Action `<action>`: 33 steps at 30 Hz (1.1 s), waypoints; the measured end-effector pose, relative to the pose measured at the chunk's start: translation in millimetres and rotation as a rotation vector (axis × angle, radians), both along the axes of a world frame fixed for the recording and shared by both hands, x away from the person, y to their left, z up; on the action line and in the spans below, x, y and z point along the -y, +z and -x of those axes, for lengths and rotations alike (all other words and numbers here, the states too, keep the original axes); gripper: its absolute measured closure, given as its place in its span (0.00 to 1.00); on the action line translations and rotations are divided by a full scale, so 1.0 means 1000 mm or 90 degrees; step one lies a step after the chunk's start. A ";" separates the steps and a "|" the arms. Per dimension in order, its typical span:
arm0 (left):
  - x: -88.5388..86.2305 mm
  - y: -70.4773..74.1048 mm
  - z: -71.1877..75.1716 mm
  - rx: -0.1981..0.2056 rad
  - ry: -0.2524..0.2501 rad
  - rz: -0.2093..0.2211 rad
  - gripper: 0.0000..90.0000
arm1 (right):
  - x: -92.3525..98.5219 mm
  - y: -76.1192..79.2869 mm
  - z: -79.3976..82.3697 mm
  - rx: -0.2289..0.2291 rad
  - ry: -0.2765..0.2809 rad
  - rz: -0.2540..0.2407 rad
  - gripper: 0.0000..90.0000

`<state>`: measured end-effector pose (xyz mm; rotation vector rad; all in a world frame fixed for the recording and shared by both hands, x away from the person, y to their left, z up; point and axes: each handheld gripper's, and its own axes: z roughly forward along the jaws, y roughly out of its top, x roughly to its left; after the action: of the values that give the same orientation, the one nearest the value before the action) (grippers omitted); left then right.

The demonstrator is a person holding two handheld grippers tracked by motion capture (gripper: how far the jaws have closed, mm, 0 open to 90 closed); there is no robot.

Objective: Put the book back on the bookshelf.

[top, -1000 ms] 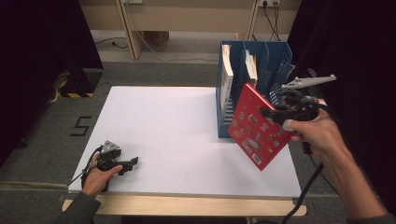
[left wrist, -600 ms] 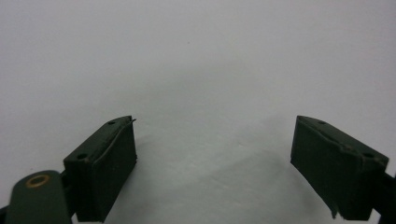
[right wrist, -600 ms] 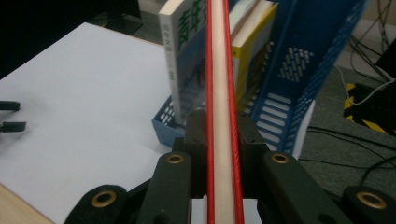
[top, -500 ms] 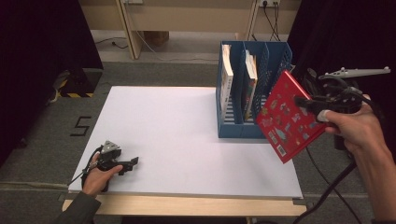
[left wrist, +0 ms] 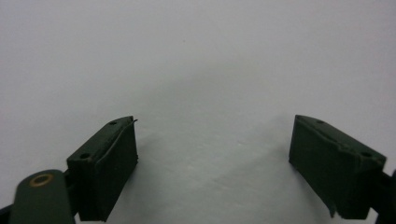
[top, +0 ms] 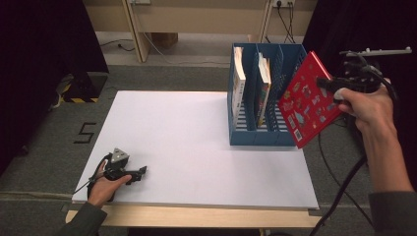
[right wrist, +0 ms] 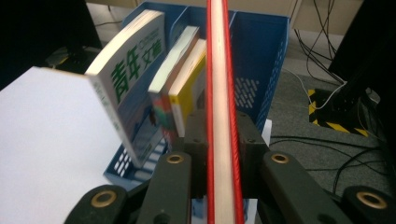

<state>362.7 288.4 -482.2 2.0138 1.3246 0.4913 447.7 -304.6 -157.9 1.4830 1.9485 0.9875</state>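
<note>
My right gripper (top: 330, 86) is shut on a thin red book (top: 307, 101), held tilted in the air at the right end of the blue file rack (top: 263, 135). In the right gripper view the red book (right wrist: 220, 93) stands edge-on between the two black jaws (right wrist: 219, 154), pointing toward the rack's right compartment (right wrist: 261, 56). The rack holds a white and green book (right wrist: 128, 79) in its left slot and two books (right wrist: 184, 79) in its middle slot. My left gripper (top: 140, 172) rests on the white table (top: 187, 142) near the front left corner, open, with nothing between its jaws (left wrist: 215, 158).
Black cables (top: 344, 182) trail from the right gripper down past the table's right edge. Beyond the table lie grey floor (top: 162, 73), wooden furniture legs and more cables (right wrist: 322, 98). Dark curtains stand at both sides.
My right hand has carried the red book up and to the right, from in front of the rack to its right end. The left hand has stayed put.
</note>
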 end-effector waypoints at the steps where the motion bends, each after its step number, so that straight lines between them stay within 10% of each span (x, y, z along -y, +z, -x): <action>1: 0.000 0.000 0.000 -0.002 0.001 0.004 0.16 | -0.001 -0.002 -0.011 0.003 -0.008 -0.005 0.88; 17: -0.001 -0.001 0.000 -0.004 0.000 0.008 0.16 | -0.015 -0.008 -0.081 -0.006 -0.069 -0.016 0.88; 33: -0.001 -0.001 -0.001 -0.004 0.000 0.008 0.16 | -0.004 0.011 -0.054 0.003 -0.048 -0.006 0.88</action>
<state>363.3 289.3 -483.0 2.0065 1.3284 0.4753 501.9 -300.2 -147.0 1.5459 1.8720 0.9675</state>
